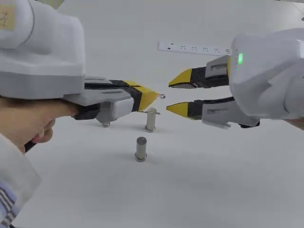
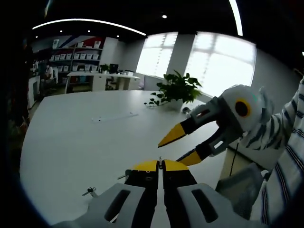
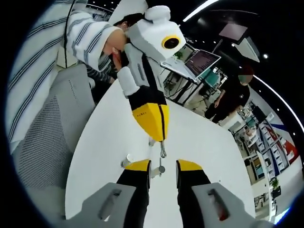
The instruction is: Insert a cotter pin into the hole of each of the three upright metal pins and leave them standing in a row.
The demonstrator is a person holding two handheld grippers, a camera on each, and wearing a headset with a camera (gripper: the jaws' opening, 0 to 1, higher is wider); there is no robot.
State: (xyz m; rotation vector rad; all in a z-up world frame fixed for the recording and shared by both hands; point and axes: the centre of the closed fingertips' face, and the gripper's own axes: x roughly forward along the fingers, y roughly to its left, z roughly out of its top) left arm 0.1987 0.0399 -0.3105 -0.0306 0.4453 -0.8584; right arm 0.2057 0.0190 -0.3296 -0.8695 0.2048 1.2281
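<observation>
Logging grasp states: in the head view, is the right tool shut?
No, the right tool has its two yellow-tipped jaws standing clearly apart, with a wide gap between them.

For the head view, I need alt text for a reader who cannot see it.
The left hand-held gripper, shut on a cotter pin, faces the open right hand-held gripper above an upright metal pin. A second pin stands nearer on the white table.

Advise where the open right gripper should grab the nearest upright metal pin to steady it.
Grip the nearest metal pin mid-shaft, jaws level, coming in from the right with the right gripper. It's an upright round post on a wider foot, apart from the pin behind it, so that side looks clear. Probably leave its top free for the cotter pin.
</observation>
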